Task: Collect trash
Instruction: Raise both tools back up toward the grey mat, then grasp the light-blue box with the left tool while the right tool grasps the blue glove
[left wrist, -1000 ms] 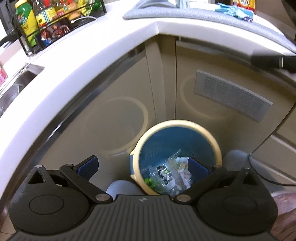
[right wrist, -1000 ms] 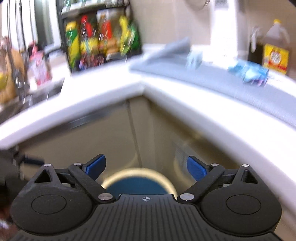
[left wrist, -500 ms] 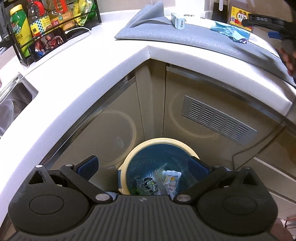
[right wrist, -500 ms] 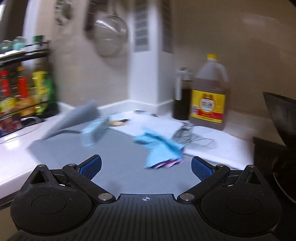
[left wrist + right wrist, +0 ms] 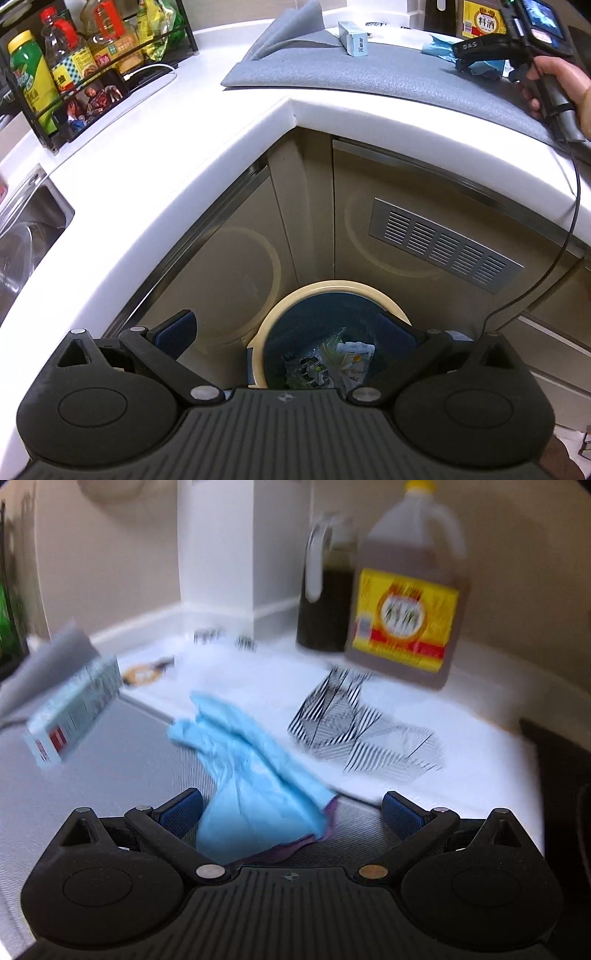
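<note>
Closer now to the blue crumpled glove (image 5: 255, 775), low centre of frame, between wide-open, empty right gripper (image 5: 291, 812) fingers. Left gripper (image 5: 284, 332) likewise agape, empty, above trash bin (image 5: 328, 291). Risk: motion blur, thin film slipping from pads.

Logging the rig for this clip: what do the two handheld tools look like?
Both match: a black ribbed body, two round black discs at its sides, silver pivot screws, and black linkage arms ending in blue-padded fingers. That holds for the left tool and the right tool. Seen from outside, the right one has a grey handle, a small screen and a thin black cable.
</note>
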A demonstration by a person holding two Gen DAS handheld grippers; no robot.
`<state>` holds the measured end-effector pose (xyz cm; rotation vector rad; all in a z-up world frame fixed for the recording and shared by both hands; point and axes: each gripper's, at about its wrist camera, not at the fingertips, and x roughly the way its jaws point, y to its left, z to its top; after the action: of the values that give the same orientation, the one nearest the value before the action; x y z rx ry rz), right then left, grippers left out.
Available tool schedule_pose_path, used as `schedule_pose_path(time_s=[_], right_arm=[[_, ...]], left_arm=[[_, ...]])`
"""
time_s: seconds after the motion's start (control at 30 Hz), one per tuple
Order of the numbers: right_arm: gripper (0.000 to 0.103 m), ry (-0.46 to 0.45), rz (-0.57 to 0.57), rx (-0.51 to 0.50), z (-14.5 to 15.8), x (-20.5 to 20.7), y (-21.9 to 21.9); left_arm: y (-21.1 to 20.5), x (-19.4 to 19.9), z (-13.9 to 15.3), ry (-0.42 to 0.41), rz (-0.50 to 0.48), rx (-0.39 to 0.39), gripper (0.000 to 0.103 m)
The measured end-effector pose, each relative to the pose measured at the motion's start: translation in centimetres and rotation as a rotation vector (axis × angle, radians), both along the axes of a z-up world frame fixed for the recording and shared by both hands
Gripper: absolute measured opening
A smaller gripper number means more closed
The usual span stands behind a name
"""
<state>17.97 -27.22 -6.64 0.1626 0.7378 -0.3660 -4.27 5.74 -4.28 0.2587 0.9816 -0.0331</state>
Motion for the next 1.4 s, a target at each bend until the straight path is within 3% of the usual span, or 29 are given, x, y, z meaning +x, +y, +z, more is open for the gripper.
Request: schedule_pose_path(time_s=[0.5, 0.67, 0.87, 0.97, 1.13, 1.4], right_arm=[[0.103, -0.031, 0.005, 0.033, -0.2, 0.1, -0.5], [0.103, -0.03, 0.009, 0.03, -0.2, 0.1, -0.5], [0.103, -0.035, 0.005, 0.038, -0.2, -0.1, -1.0], [0.103, -0.032, -0.009, 0.034, -0.2, -0.1, -1.1], [0.103, -0.029, -0.008, 0.026, -0.2, 0.1, -1.4], [0.103, -0.032, 0.032, 0.027, -0.3, 0.7, -1.4]], left_arm=[[-3.6, 3.0, 0.2, 0.001, -0.089, 0.063, 0.103], [-5.3, 5.2, 2.1, -0.072, -0.138, 0.097, 0.103], [-8.7, 11.8, 6.3, -0.222, -0.165, 0.043, 0.103], [-10.6, 16.9, 6.9, -0.262, -0.138, -0.008, 0.103], [-13.2, 25.5, 5.3, -0.226, -0.109, -0.077, 0.103], [-16.1, 33.3, 1.5, -0.23, -0.129, -0.027, 0.103]])
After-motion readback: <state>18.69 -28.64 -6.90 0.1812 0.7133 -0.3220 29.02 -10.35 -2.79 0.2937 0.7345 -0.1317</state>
